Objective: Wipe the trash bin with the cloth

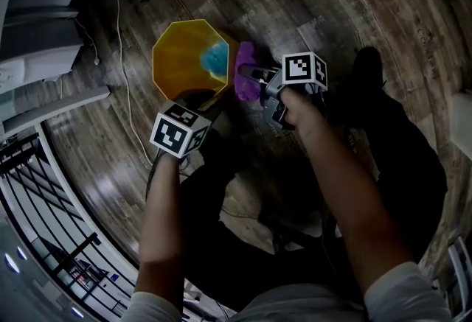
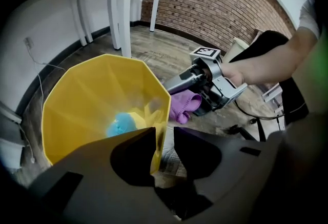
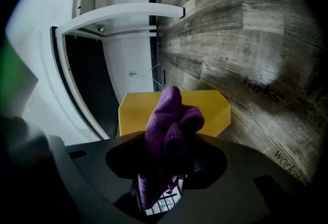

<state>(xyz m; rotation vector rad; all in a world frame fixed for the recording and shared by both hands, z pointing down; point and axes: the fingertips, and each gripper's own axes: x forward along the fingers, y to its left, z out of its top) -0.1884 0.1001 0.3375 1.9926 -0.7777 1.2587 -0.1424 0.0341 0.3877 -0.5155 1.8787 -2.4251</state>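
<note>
A yellow faceted trash bin stands on the wooden floor with a blue thing inside it. My left gripper points down over the bin's near rim. In the left gripper view the bin has its wall edge between the jaws of my left gripper; a gap shows beside the right jaw, so it is open. My right gripper is shut on a purple cloth just outside the bin's right wall. In the right gripper view the cloth bunches up out of my right gripper, with the bin behind it.
White table legs and a brick wall stand beyond the bin. A white cable runs over the floor on the left. A black metal rack is at the lower left. Printed paper lies under the bin.
</note>
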